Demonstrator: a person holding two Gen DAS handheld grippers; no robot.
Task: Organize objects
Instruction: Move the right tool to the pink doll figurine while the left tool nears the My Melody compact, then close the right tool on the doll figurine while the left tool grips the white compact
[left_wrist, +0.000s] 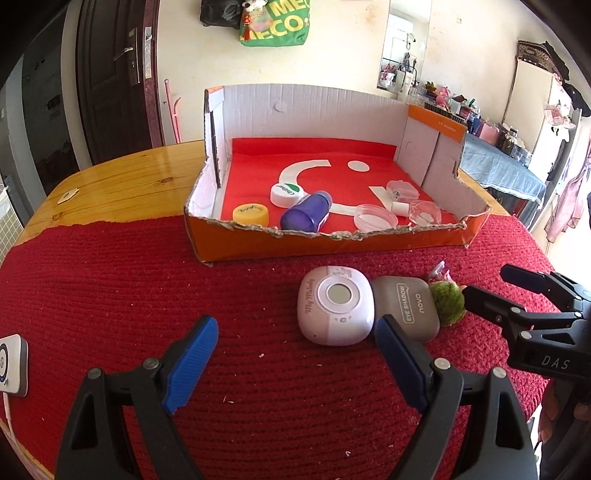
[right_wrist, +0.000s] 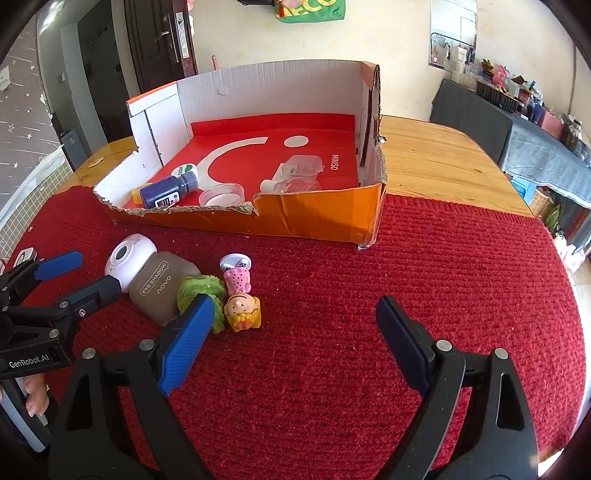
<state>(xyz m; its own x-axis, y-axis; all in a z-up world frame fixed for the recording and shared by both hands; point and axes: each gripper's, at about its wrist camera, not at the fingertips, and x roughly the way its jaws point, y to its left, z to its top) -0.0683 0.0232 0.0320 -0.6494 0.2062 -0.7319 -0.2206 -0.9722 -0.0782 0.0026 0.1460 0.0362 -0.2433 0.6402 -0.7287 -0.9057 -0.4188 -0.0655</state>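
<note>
Now both claws, left claw (left_wrist: 295, 363) and right claw (right_wrist: 295, 339), hang spread and empty before the box (left_wrist: 325, 245); the eyeshadow case (left_wrist: 408, 306) touches the pink compact (left_wrist: 336, 310), so grabbing one risks shoving its neighbour.

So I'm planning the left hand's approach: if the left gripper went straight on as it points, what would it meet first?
Probably the bare red mat just left of the pink case, though depth is unclear. The left gripper is open and holds nothing.
</note>
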